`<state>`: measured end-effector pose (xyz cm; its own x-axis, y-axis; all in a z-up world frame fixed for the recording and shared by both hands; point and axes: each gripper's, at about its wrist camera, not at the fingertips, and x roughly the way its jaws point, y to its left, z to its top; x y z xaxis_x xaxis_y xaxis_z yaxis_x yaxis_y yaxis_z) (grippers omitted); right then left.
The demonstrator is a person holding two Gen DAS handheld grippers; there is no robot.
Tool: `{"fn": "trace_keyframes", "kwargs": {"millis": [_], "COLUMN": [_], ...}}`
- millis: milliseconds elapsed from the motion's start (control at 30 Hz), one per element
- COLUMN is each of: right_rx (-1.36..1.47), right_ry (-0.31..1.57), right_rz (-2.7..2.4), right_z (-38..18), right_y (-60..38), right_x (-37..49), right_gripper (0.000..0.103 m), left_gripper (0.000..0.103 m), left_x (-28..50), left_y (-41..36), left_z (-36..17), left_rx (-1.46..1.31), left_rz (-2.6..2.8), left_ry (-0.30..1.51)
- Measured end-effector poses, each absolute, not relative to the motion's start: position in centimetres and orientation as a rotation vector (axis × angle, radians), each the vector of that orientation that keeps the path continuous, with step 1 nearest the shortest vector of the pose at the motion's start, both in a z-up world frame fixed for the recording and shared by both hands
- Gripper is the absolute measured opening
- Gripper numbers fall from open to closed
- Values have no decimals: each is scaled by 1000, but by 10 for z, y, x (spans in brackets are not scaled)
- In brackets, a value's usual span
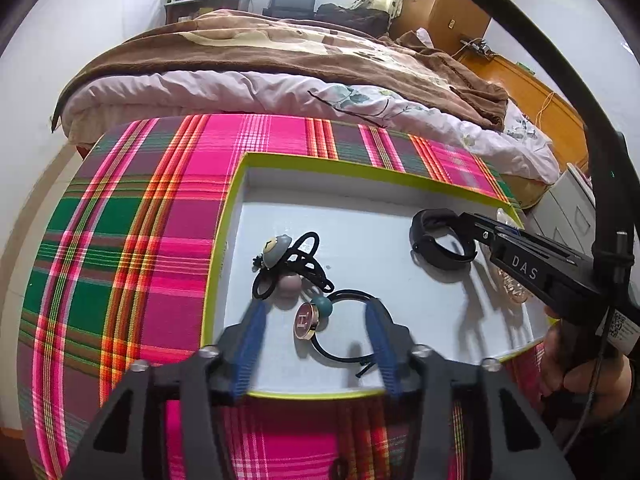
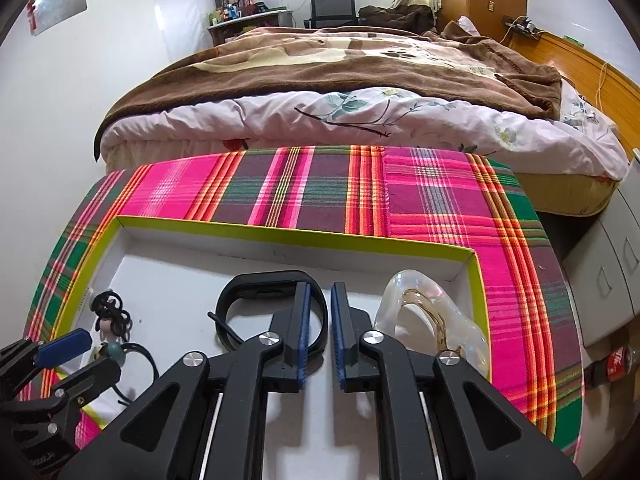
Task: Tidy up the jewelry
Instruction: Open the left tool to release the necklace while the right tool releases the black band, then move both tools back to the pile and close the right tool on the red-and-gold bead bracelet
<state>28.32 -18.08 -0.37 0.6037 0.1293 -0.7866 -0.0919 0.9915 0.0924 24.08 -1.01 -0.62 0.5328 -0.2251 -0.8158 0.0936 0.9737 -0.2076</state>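
Already most of the pieces lie inside the lime-edged tray [image 1: 240, 184] on the plaid cloth [image 1: 132, 240]. Seen from the left wrist, a cluster of black hair ties with round charms [image 1: 288, 268] sits at about nine o'clock on the tray floor. A hair tie with an H button and teal bead [image 1: 316, 320] rests at six o'clock, between the spread blue pads of the left gripper [image 1: 316, 312], whose pads do not touch it, so it looks set down. The black band [image 1: 440, 244] lies at two o'clock, and a clear shell-like claw clip [image 2: 424, 312] sits at three o'clock against the tray's right wall.

From the right wrist view, the right gripper [image 2: 318, 300] has its jaws narrow but slightly parted, straddling the band's near edge; a sliver of gap shows, so I judge the grip loosened or just slack rather than firm.

No jewelry shows on the cloth outside the tray, so gathering seems nearly finished; what remains is probably clearing both grippers away.
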Motion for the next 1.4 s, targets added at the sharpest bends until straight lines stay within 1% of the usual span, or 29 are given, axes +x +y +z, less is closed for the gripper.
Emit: {"fn": "trace_keyframes", "kwargs": {"millis": [67,200,267,300,567,700,833,1000,1033,1067,1167,1233,1333,1400], "right_rx": [45,60,66,68,95,105,129,151,155,163,190,200,182,176], "right_ry": [908,885,870,865,798,779,759,753,752,753,758,772,789,802], "right_rz": [131,145,154,160,200,215,233,265,275,284,296,309,301,295], "right_z": [-1,9,15,18,43,50,55,53,53,51,47,41,33,26], "right_y": [-181,-181,-181,-181,-185,-186,-189,-194,-195,-198,-206,-209,-214,-218], "right_x": [279,267,258,253,209,190,169,141,136,130,114,105,92,86], "right_gripper": [14,15,15,15,16,19,20,20,21,21,26,32,33,33], "left_gripper": [58,58,64,64,65,65,66,67,68,72,75,75,80,80], "left_x": [239,229,222,218,179,158,143,122,117,111,100,93,86,80], "left_y": [-9,-8,-9,-9,-11,-13,-12,-3,0,4,12,19,27,33], "left_z": [-5,1,6,8,30,41,46,49,48,47,44,41,34,27], "left_rx": [-146,-133,-118,-112,-78,-58,-57,-77,-86,-92,-116,-147,-162,-167], "left_rz": [-184,-178,-175,-174,-168,-165,-165,-170,-175,-177,-178,-192,-188,-187], "left_ry": [991,985,973,967,906,877,864,853,852,852,852,857,865,878]}}
